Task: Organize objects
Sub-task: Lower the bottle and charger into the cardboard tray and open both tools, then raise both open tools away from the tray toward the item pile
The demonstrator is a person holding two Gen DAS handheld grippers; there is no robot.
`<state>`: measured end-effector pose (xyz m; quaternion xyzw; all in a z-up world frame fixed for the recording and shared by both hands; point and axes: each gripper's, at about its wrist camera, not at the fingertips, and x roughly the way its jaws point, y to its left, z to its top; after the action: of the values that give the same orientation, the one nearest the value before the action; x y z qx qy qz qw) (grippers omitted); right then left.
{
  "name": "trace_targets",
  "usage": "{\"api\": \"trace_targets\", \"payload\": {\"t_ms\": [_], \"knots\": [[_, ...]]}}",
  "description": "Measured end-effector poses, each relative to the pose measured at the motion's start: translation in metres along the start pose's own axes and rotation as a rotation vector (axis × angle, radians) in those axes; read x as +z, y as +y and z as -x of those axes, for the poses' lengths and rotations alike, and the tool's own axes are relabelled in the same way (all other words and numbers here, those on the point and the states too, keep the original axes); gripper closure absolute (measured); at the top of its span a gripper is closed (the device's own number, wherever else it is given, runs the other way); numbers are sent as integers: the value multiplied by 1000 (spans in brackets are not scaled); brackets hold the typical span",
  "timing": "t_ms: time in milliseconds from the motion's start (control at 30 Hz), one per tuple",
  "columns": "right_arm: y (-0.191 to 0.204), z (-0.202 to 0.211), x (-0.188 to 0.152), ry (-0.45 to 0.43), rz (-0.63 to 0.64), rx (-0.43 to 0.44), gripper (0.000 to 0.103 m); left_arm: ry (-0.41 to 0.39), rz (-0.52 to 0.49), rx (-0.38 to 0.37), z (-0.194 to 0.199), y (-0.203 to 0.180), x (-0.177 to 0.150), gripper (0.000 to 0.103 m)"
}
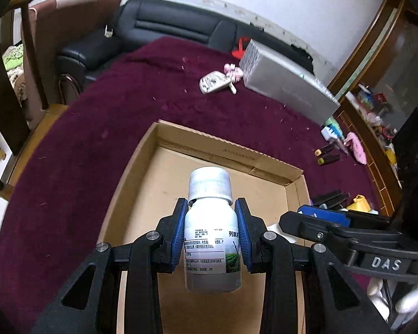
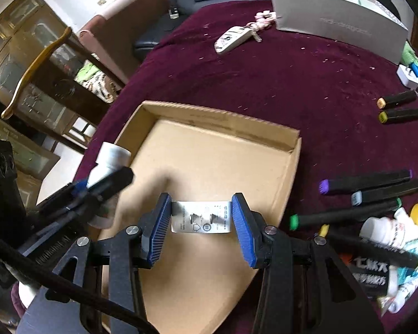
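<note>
- My left gripper (image 1: pixel 211 233) is clamped on a white plastic bottle with a ribbed white screw cap (image 1: pixel 212 233), blue pads squeezing its shoulders. The bottle stands upright in the frame, long axis running along the fingers, cap pointing away from me. The label is small Chinese print I mostly can't read, with a green field photo at the lower right corner.
- My right gripper (image 2: pixel 202 217) is pinching a small flat white packet with grey printing (image 2: pixel 200 217) by its two short edges, so it stretches crosswise between the pads. It shows little pictograms, an arrow and a circled "10"; the rest is too blurry.
- "DAS" is moulded on the black body of the right gripper, seen from the left camera.
- Both things hang over the shallow open brown cardboard box (image 1: pixel 231 144) on the dark maroon fuzzy cloth (image 1: pixel 125 97). Some faint print runs along the box's far wall, unreadable.
- Right of the box: black markers with coloured ends (image 2: pixel 367 183) and a pile of small bottles.
- Further back: a white key fob with a pink charm (image 2: pixel 232 39) beside a long silver-grey box (image 2: pixel 340 19).
</note>
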<state>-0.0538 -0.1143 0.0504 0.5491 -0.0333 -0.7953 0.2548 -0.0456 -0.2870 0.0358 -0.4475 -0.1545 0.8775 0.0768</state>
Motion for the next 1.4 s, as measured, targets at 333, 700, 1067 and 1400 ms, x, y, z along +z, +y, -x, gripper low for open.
{"api": "trace_targets", "payload": {"t_ms": [333, 700, 1067, 1400], "knots": [[-4, -17, 19, -18, -3, -48, 59, 32, 84, 16, -33, 8, 11, 74], [-27, 1, 19, -80, -98, 24, 55, -41, 195, -104, 5, 25, 7, 54], [-43, 141, -29, -288, -26, -1, 50, -174, 93, -222, 114, -36, -44, 54], [-58, 358, -14, -553, 44, -185, 50, -414, -89, -368, 246, -148, -30, 54]]}}
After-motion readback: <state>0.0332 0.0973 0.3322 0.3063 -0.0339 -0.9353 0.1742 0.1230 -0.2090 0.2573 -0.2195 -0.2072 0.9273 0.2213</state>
